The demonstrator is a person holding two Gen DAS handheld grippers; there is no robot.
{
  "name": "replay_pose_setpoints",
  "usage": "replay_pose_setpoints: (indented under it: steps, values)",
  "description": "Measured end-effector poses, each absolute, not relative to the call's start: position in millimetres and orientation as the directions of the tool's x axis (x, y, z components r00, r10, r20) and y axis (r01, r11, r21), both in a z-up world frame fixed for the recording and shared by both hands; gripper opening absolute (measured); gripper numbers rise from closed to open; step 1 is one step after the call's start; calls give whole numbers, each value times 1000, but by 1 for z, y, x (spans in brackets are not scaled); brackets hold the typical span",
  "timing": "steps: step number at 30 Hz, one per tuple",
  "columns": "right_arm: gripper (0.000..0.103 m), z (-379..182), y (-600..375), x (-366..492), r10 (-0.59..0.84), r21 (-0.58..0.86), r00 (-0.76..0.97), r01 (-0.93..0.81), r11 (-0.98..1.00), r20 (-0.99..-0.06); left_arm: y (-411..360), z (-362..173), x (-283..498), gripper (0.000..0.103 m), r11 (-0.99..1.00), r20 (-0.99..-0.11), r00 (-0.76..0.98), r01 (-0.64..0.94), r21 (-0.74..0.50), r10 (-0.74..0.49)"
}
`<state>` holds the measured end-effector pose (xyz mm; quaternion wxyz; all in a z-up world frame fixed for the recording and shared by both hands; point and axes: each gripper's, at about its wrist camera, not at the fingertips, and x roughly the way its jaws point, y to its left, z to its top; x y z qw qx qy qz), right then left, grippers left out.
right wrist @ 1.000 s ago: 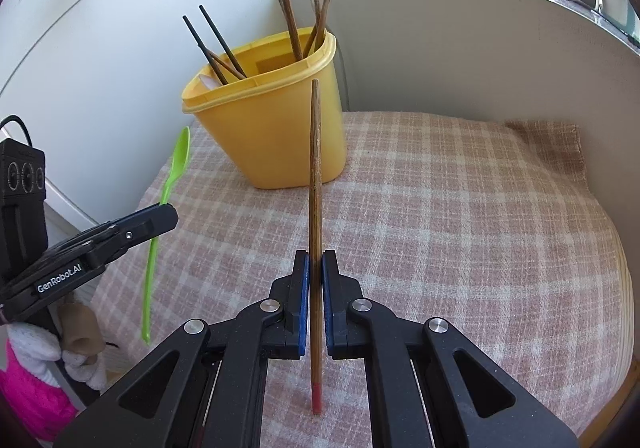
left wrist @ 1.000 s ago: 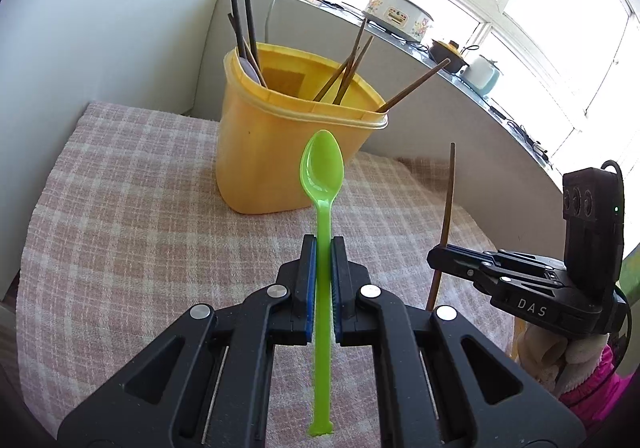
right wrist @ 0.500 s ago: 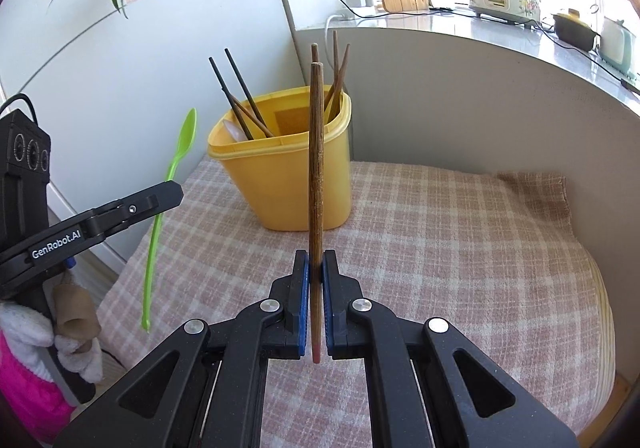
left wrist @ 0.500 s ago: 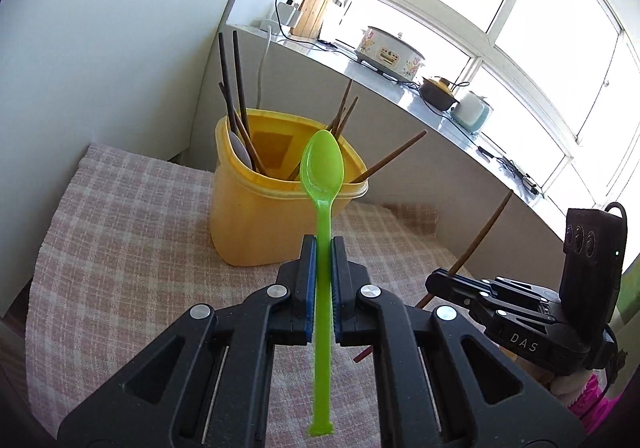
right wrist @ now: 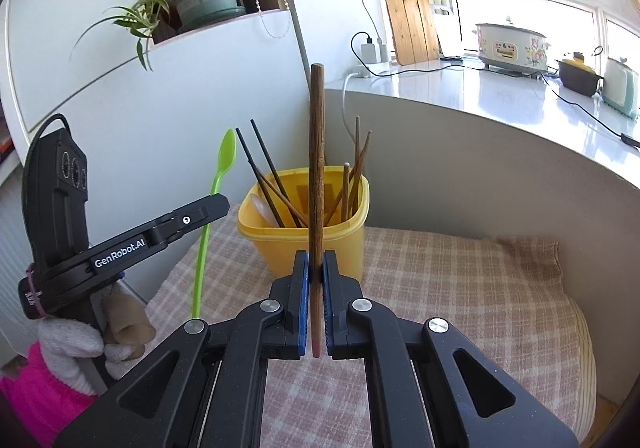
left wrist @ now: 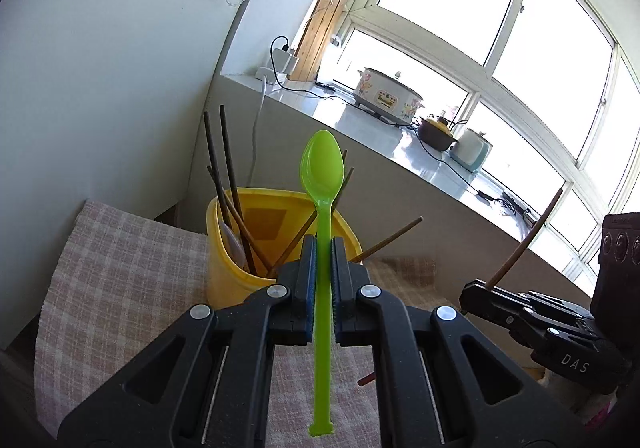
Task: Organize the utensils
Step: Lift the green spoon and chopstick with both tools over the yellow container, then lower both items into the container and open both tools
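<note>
My left gripper (left wrist: 321, 244) is shut on a green plastic spoon (left wrist: 322, 184), held upright with the bowl up, in front of the yellow utensil bin (left wrist: 224, 272). The bin holds several chopsticks and a white spoon. My right gripper (right wrist: 316, 260) is shut on a brown wooden chopstick (right wrist: 316, 152), held upright before the bin (right wrist: 320, 244). In the right wrist view the left gripper (right wrist: 218, 204) and green spoon (right wrist: 224, 156) are at left. In the left wrist view the right gripper (left wrist: 472, 294) and its chopstick (left wrist: 528, 236) are at right.
A pink checked cloth (right wrist: 460, 288) covers the table. A grey curved wall (right wrist: 480, 168) stands behind it, with a counter carrying cookers (right wrist: 512, 48) above. A white wall (left wrist: 100, 88) is at left. A potted plant (right wrist: 200, 0) sits on a shelf.
Both grippers have risen and tilted upward with their utensils. The bin now sits lower in both views and more of the window and counter shows.
</note>
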<state>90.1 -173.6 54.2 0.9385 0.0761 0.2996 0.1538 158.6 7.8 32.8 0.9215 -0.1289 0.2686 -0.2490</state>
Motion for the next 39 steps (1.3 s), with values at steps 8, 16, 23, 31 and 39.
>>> replay_pose_setpoints:
  steps: [8, 16, 23, 31, 39]
  values:
    - [5, 83, -168, 106, 358, 245, 803, -270, 931, -477, 8, 48, 188, 5, 861, -393, 776, 374, -344, -494]
    - [5, 107, -167, 130, 374, 258, 817, -284, 924, -439, 3, 55, 209, 5, 875, -380, 796, 367, -316, -472]
    - [5, 112, -169, 158, 355, 257, 828, -263, 930, -434, -3, 59, 226, 5, 887, -368, 815, 351, -301, -448]
    - [5, 101, -167, 187, 317, 230, 829, -233, 945, -461, -11, 53, 248, 5, 895, -378, 819, 338, -291, -432]
    - [5, 80, -171, 200, 311, 231, 803, -220, 948, -509, -15, 41, 259, 5, 899, -382, 820, 340, -275, -427]
